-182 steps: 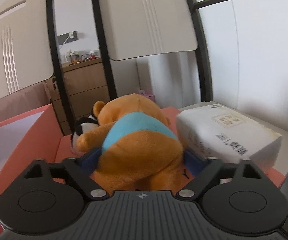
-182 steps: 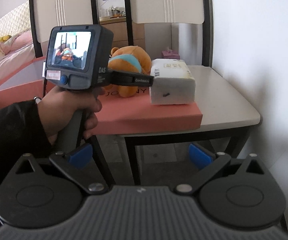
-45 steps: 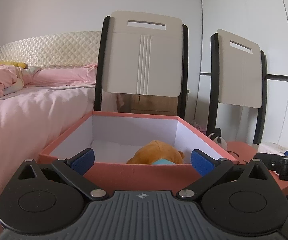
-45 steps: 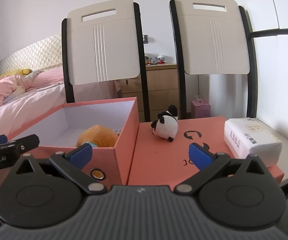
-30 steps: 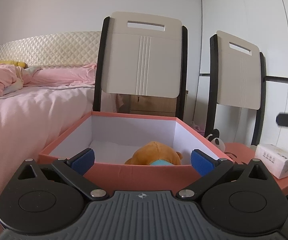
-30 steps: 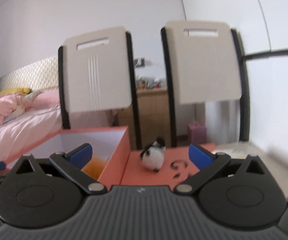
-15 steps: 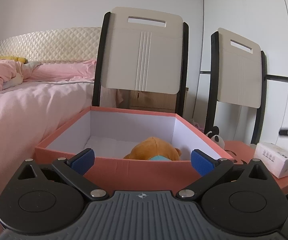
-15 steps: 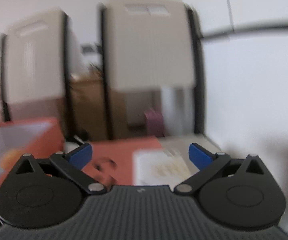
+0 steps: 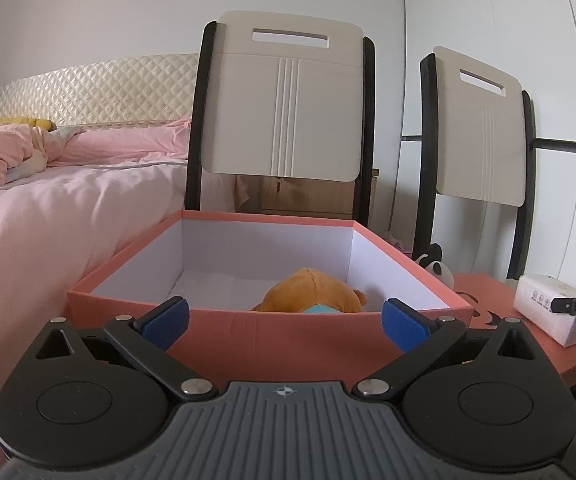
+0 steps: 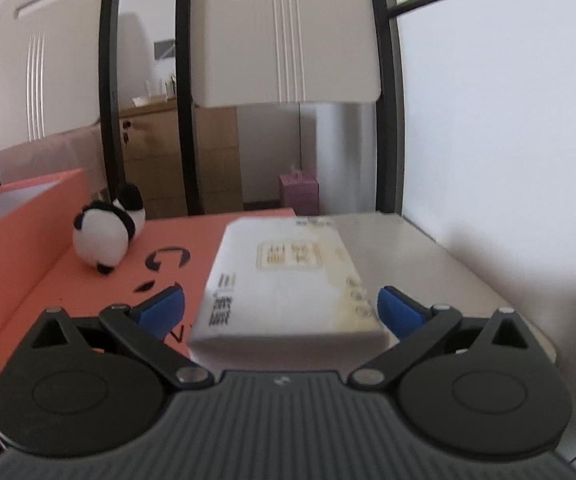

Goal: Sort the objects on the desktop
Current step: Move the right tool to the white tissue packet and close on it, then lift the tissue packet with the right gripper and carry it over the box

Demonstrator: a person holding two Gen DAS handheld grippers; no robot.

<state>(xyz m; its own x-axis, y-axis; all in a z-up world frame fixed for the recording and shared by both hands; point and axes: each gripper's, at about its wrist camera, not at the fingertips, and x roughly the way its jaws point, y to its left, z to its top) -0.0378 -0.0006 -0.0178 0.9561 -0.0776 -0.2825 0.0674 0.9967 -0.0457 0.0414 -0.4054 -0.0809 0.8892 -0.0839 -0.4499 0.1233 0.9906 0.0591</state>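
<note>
An orange plush bear [image 9: 314, 291] lies inside the open coral box [image 9: 271, 332]. My left gripper [image 9: 283, 318] hangs open just in front of the box's near wall, holding nothing. A white tissue pack [image 10: 288, 280] rests on the coral lid [image 10: 67, 280] and the table. My right gripper [image 10: 279, 310] is open with a blue pad on each side of the pack's near end; contact is not clear. A small panda plush [image 10: 105, 234] lies on the lid to the left. The left wrist view also has the tissue pack [image 9: 550, 308], the panda plush [image 9: 434, 266] and part of the right gripper's finger at the far right.
Two cream chair backs [image 9: 288, 100] stand behind the table. A pink bed [image 9: 27, 200] lies to the left. A white wall [image 10: 508, 120] closes the right side. The grey tabletop [image 10: 428, 252] shows right of the lid, with a wooden cabinet [image 10: 155, 160] behind.
My right gripper swung from the box and panda over to the tissue pack and closed in on it, so the pack now sits between its open fingers. The left gripper barely moved.
</note>
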